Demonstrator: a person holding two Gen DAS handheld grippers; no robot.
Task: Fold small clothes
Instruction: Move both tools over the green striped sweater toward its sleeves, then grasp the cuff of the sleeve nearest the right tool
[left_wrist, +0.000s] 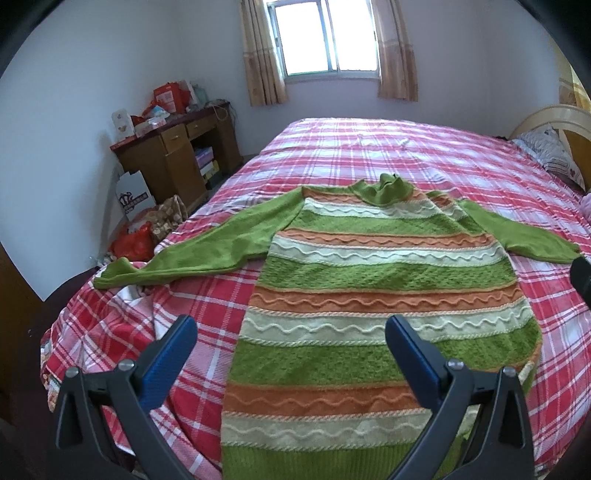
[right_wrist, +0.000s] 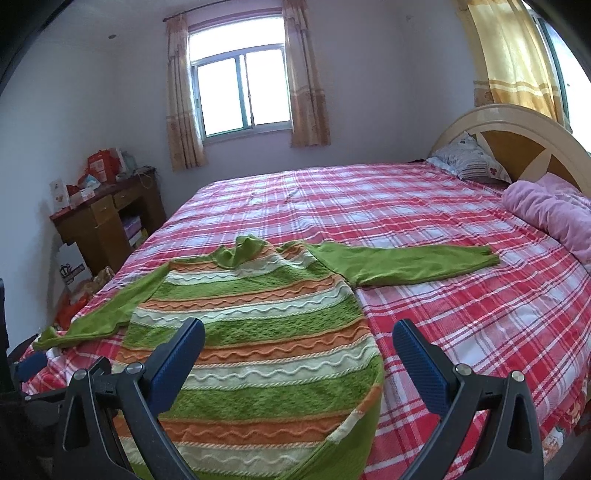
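A green, orange and cream striped sweater lies flat on the bed, collar away from me and both plain green sleeves spread out sideways. Its left sleeve reaches the bed's left edge; its right sleeve stretches toward the pillows. My left gripper is open above the sweater's lower left part, with nothing between its blue pads. My right gripper is open over the sweater's lower right edge, also holding nothing. A dark tip of the right gripper shows at the right edge of the left wrist view.
The bed carries a red and white plaid sheet. A pink blanket and a patterned pillow lie by the headboard. Left of the bed stand a wooden desk with clutter, bags and a box on the floor.
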